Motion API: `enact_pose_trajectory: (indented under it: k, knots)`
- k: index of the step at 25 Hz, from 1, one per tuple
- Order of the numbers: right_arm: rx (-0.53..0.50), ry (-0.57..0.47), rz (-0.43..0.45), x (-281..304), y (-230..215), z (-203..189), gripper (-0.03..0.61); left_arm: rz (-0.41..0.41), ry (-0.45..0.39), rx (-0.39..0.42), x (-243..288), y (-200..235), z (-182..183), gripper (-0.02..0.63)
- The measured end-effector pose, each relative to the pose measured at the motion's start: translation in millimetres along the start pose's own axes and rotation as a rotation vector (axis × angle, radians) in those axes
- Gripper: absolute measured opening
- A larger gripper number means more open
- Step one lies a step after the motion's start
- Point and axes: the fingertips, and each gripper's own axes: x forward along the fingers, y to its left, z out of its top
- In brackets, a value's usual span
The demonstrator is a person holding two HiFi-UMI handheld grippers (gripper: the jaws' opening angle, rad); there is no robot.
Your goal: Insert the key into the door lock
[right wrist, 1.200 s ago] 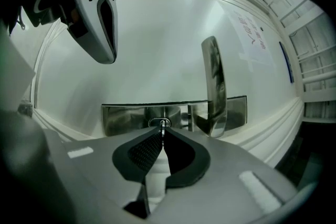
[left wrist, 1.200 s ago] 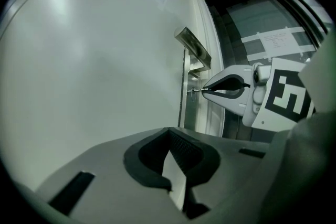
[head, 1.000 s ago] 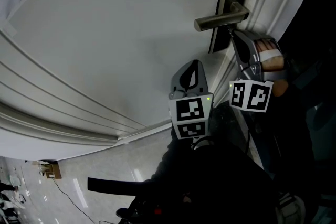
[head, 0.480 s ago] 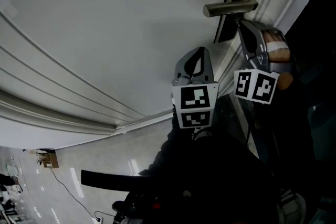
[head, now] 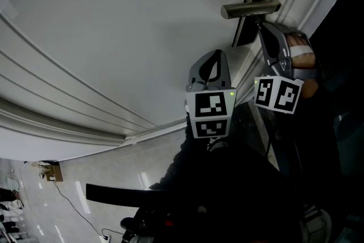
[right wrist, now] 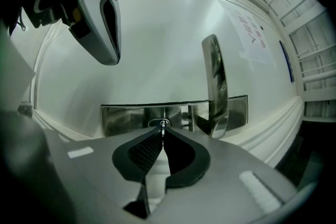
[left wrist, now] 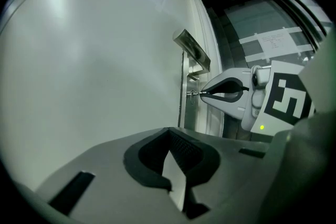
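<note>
key (right wrist: pixel 161 128) at lock (right wrist: pixel 153 123), hidden in head view

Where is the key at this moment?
In the right gripper view the key is pinched by the right gripper, its end at the keyhole in the metal lock plate, left of the door handle.

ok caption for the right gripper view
Right gripper holding the key at the door lock, beside the handle

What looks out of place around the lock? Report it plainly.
Nothing stands out. The right gripper is shut on the key, which meets the cylinder in the lock plate. The door handle looks intact. The left gripper hangs shut and empty beside the door.
</note>
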Motion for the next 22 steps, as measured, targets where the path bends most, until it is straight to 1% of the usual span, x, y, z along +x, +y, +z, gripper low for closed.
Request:
enact_pose_trajectory:
  k: [8,16,22]
  knots:
    - [-0.007,0.005,-0.009,0.0,-1.3,-0.4,0.012,-0.016,0.003,-0.003,3.6,-2.2,-1.5,0.002]
    - [-0.012,0.000,0.003,-0.7,1.7,1.2,0.012,0.001,0.010,-0.014,-0.4,2.9,-4.3,0.002]
    - [-0.017,0.005,-0.001,0.5,0.2,0.1,0.012,-0.005,0.010,-0.016,0.9,3.0,-4.9,0.002]
